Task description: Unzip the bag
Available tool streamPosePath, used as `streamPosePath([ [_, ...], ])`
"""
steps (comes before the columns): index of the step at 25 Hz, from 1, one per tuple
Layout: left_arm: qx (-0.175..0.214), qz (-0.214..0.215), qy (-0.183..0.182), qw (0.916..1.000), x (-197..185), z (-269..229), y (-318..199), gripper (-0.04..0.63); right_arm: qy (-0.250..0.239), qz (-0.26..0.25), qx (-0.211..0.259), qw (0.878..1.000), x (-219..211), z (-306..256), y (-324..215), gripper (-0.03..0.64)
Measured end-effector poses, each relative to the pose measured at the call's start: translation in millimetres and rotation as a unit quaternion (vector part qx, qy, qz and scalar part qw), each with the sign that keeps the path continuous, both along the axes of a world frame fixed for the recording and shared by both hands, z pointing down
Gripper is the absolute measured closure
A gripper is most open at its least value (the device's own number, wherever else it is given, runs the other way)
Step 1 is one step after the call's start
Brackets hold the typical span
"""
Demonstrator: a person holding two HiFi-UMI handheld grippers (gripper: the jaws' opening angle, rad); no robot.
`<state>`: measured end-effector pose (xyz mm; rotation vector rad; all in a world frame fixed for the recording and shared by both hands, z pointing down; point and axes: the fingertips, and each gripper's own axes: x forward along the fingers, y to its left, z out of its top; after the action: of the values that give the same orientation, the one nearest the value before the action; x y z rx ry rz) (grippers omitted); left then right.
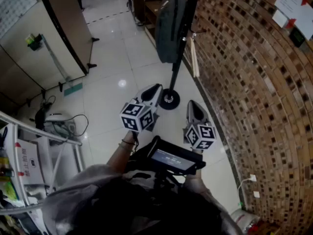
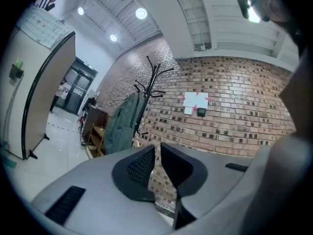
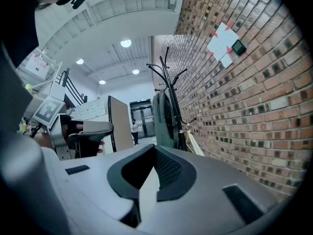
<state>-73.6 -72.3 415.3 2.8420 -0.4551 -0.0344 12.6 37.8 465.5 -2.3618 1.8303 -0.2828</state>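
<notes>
1. The left gripper [image 2: 157,148] is pointing level. Its jaws are standing only a slit apart and gripping nothing. At that width it is probably going to slide past a small zipper pull rather than take it.
2. The bag [image 1: 169,27] is hanging on the coat stand [image 1: 182,58], well ahead of both grippers and untouched. Its zipper is too small to make out. Since the bag is hanging free, a one-sided tug is likely to swing it instead of running the zipper, and a hard pull could be rocking the stand.
3. The right gripper [image 3: 154,150] is pointing level, with its jaws closed together on nothing. It needs opening before it can steady the fabric.
4. The brick wall [image 1: 249,87] is crowding the right side, so a wide reach there risks scraping it.
</notes>
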Motion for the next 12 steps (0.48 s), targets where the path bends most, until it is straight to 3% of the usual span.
streamPosePath([
  [7,0.005,0.005,0.022,0.9997,44,-17,-22,0.548,0.010,-0.007,-0.011,1.000,37,4,-22,0.624],
  [12,0.004,-0.029,0.057,0.9979,84,-40,-71,0.537,0.029,-0.011,-0.015,0.999,82,-8,-52,0.624],
])
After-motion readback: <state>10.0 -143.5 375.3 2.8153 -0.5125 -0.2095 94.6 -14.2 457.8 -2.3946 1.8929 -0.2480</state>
